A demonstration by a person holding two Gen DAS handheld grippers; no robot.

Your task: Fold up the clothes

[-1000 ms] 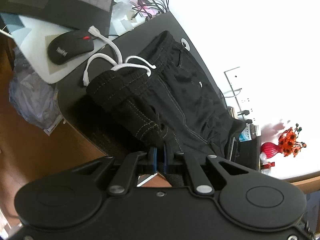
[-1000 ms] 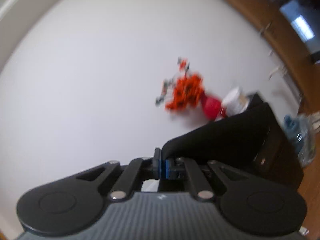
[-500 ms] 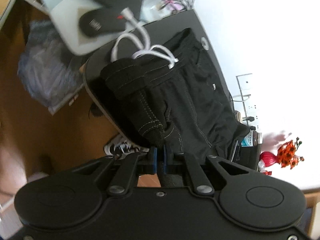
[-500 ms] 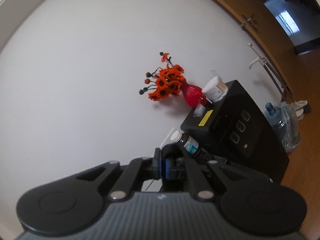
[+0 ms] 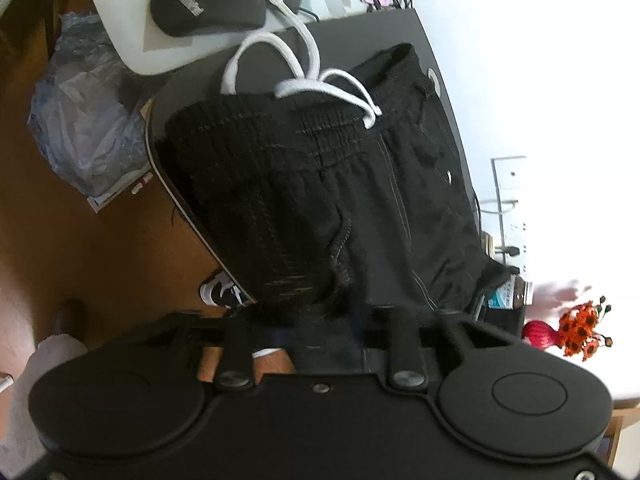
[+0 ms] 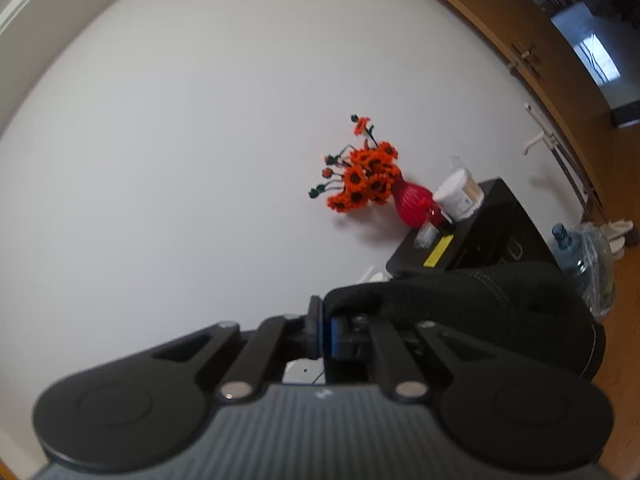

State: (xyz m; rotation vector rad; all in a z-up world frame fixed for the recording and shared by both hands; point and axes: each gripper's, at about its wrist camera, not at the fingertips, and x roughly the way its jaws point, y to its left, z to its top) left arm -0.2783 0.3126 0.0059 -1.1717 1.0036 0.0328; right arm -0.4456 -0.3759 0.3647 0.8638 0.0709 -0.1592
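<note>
Your black table (image 5: 360, 36) is the landmark here. The black shorts (image 5: 360, 184) lie spread across most of its top, the ribbed waistband toward the table's far end, one side draped over the edge nearest the wooden floor (image 5: 104, 248). A fold of the same shorts (image 6: 472, 304) shows in the right wrist view, lifted up in front of the white wall.

Beyond the table's far end sits a pale mouse pad (image 5: 132, 32) carrying a black mouse (image 5: 208, 0). The white drawstring (image 5: 304, 64) loops off the waistband onto the bare tabletop toward that mouse.

Your left gripper (image 5: 320, 320) has its jaws pressed together on the shorts' hem at the table's near end. Your right gripper (image 6: 340, 336) is likewise pinched tight on the cloth.

Past the table's near end stands a red vase of orange flowers (image 6: 372, 184).
</note>
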